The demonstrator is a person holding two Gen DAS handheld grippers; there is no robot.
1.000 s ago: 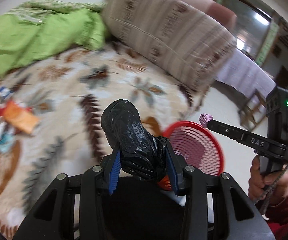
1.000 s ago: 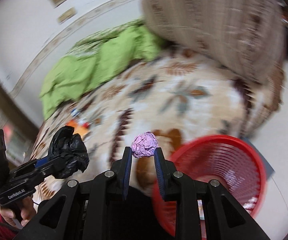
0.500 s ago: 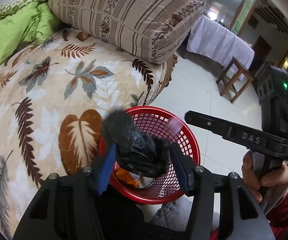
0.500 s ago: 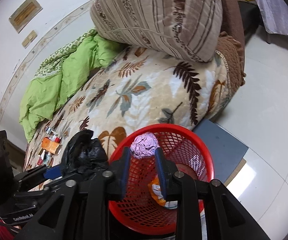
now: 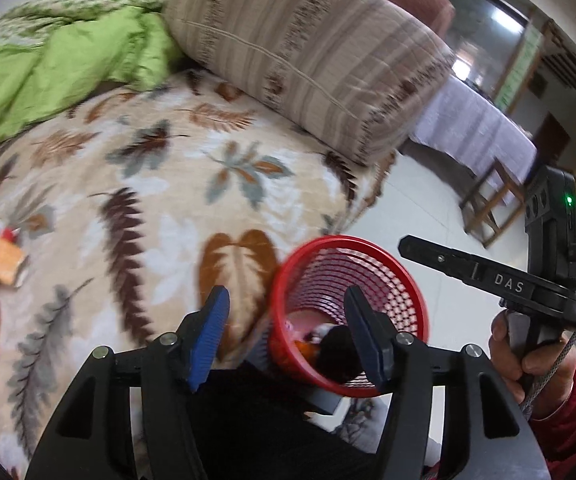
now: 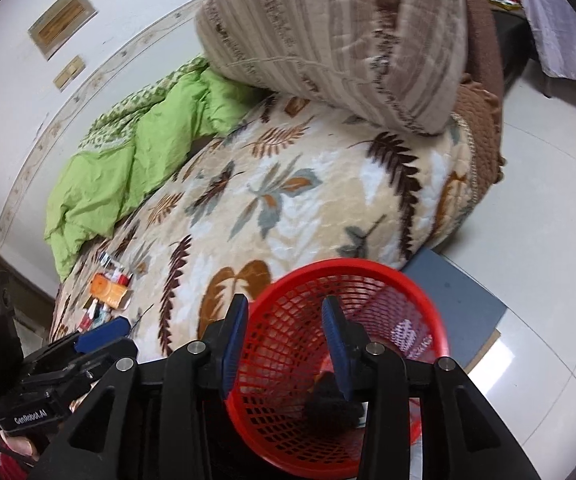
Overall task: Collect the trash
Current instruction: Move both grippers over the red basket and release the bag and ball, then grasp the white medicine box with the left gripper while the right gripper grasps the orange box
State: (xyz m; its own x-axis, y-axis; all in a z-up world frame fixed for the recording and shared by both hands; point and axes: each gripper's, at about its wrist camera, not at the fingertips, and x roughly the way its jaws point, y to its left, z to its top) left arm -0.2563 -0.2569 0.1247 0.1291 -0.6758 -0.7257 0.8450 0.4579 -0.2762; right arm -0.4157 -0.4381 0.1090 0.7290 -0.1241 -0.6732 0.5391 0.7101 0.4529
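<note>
Hovering over the red mesh basket [image 6: 388,280], I have both claws spreading apart with nothing between their pads. My left claw [image 5: 284,336] stands partly wide, its blue pads [image 5: 212,336] bare, and through the gap I see the basket's rim beside the bed. My right claw [image 6: 284,344] is narrower, its jaws also parting, and it points straight into the basket's mouth.

The trash lies inside the basket: the black plastic bag [image 6: 332,404] sits crumpled at the bottom, with a bit of orange wrapper [image 5: 304,347] next to it. A blurred pinkish patch [image 6: 406,334] shows against the far mesh wall; I cannot tell whether it rests there or is in the air.

The basket stands on the pale tiled floor [image 6: 548,240], just beside the bed's leaf-patterned blanket [image 6: 288,200] and near a grey mat [image 6: 456,296]. More litter [image 6: 108,292], an orange packet among small wrappers, lies on the blanket well apart from the basket. A striped cushion [image 6: 348,28] and a green quilt [image 6: 128,160] rest farther up the bed.
</note>
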